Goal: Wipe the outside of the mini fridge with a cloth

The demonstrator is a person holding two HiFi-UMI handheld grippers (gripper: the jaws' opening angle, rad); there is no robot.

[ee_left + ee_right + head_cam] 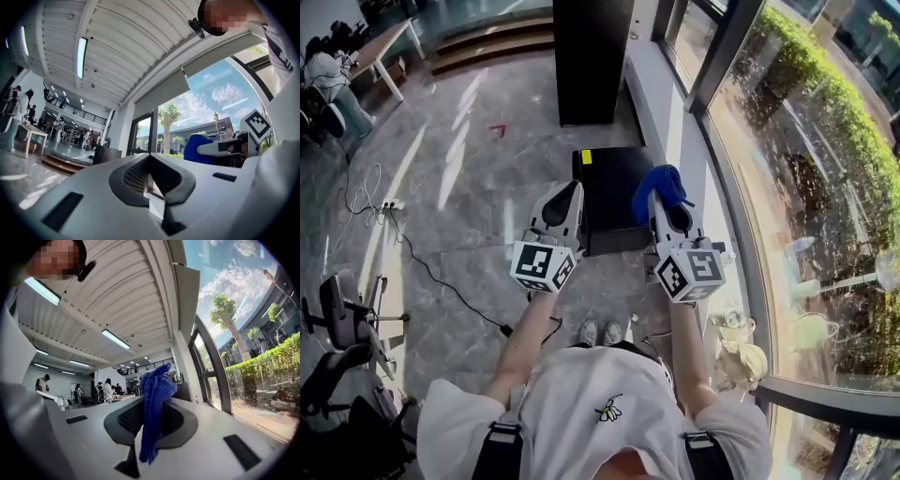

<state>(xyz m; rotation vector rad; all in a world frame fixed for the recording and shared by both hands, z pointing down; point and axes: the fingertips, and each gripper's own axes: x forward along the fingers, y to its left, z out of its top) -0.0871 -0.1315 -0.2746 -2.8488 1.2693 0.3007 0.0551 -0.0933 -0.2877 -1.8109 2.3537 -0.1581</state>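
Observation:
The mini fridge is a low black box on the floor by the window, with a yellow sticker on its top's near-left corner. A blue cloth sticks up from my right gripper, which is shut on it over the fridge's right side. In the right gripper view the cloth hangs between the jaws. My left gripper is held above the fridge's left edge, shut with nothing in it. From the left gripper view I see the cloth to the right. Both grippers tilt upward toward the ceiling.
A tall black cabinet stands just beyond the fridge. A glass wall runs along the right. Cables trail over the floor at left, near an office chair. White items sit by the window sill.

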